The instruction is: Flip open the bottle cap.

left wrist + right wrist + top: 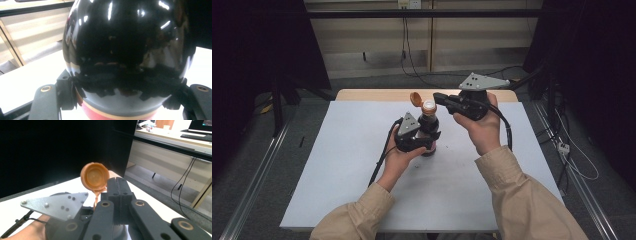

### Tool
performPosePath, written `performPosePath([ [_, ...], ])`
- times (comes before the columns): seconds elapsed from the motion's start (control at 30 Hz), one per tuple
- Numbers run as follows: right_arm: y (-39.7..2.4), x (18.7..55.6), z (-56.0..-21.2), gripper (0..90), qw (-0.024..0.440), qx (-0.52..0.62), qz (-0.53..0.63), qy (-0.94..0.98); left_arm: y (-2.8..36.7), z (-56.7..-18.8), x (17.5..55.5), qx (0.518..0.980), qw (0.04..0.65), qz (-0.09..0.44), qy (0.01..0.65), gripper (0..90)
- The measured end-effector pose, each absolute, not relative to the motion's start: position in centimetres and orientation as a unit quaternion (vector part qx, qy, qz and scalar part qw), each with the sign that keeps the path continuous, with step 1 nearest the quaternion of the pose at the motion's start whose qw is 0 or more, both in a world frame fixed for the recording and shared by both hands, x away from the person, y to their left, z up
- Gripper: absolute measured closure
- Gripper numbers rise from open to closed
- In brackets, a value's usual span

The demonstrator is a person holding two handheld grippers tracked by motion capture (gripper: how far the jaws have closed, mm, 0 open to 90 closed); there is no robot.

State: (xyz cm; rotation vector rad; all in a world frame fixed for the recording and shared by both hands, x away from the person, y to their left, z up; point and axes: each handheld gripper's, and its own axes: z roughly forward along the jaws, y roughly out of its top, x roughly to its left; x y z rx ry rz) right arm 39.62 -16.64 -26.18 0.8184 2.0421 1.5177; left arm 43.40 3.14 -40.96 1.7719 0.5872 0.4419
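Note:
A dark glossy bottle [428, 131] with a red band at its base stands on the white tabletop [337, 165]. Its orange flip cap [415, 98] hangs open to the left of the bare mouth. My left gripper [431, 140] is shut on the bottle's lower body. In the left gripper view the bottle [125, 50] bulges between the two jaws, and the pads press its sides. My right gripper [438, 96] is held level beside the bottle's top, jaws pressed together with nothing between them. In the right gripper view the open cap [95, 176] sits just left of the shut tips [117, 181].
A wooden table edge [372, 94] shows behind the white top. Metal rails [257, 170] run along the floor on both sides, and cables [572, 155] lie at the right. A low wall with hanging wires [404, 45] stands behind the table.

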Motion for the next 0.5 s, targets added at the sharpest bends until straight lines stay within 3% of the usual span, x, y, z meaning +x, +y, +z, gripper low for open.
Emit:
performPosePath([
  [0.5,-17.7,39.8,-28.5,90.0,0.216,0.320,0.558,0.735,4.0,-41.2,44.2,0.755,0.583,0.154,0.258,28.5],
])
